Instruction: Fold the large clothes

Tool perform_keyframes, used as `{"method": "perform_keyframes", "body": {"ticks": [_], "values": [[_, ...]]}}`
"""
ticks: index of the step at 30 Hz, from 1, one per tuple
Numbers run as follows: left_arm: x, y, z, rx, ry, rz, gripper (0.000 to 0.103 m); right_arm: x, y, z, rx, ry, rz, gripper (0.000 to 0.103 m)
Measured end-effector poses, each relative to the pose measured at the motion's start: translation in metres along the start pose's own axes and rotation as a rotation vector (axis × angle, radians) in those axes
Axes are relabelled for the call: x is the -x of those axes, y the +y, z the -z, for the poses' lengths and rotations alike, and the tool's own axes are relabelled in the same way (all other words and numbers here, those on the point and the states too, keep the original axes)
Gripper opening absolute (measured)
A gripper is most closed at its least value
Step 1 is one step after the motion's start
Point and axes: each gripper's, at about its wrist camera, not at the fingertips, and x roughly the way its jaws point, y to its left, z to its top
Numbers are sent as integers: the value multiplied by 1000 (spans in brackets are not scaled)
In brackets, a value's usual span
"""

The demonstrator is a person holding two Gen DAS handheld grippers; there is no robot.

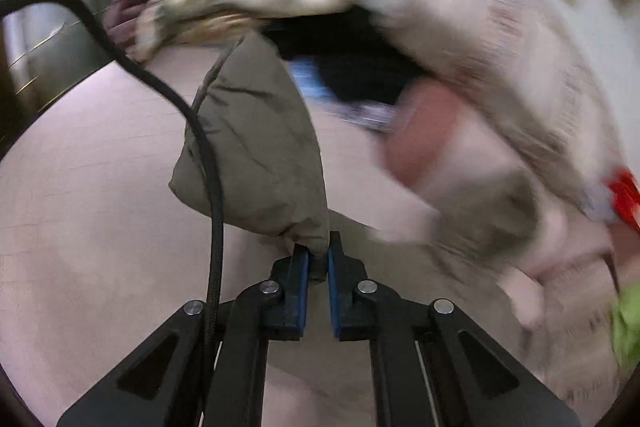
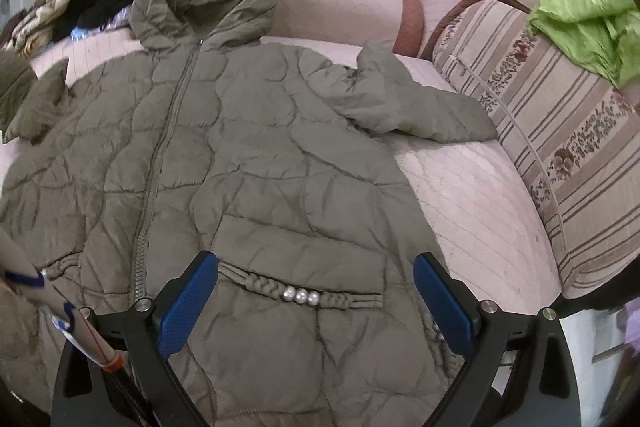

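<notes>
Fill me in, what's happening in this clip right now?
A person with a handheld tool in each hand is folding an olive puffer jacket spread front-up, zipped, on a pink quilted bed. The left tool is shut on the cuff of one sleeve and holds it lifted off the bed; that view is motion-blurred. The right tool is open, poised above the jacket's lower front by the pearl trim, gripping nothing. The other sleeve lies out to the side, not yet folded.

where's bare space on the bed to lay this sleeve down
Bare pink quilt lies between the jacket and the striped bolster, below the right sleeve. The back-left corner, by the dark clothes pile, is crowded.
</notes>
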Motion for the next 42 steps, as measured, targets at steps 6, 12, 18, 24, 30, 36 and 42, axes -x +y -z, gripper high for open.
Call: {"method": "perform_keyframes", "body": {"ticks": [6, 12, 18, 24, 30, 36, 42], "values": [[15, -126, 79, -207, 68, 216, 8, 12, -29, 9, -87, -5, -49, 100], [-19, -194, 173, -293, 207, 260, 8, 23, -59, 22, -154, -19, -66, 100], [-59, -202, 246, -395, 331, 81, 23, 22, -83, 30, -189, -6, -83, 100], [12, -166, 256, -409, 256, 134, 60, 18, -87, 21, -193, -20, -142, 100], [50, -100, 242, -394, 135, -38, 68, -11, -68, -10, -192, -31, -304, 100], [52, -34, 238, -351, 93, -265, 68, -83, -48, -69, -248, 46, -427, 96], [38, -14, 247, -327, 122, -301, 69, -159, -18, -108, -299, 226, -492, 78]]}}
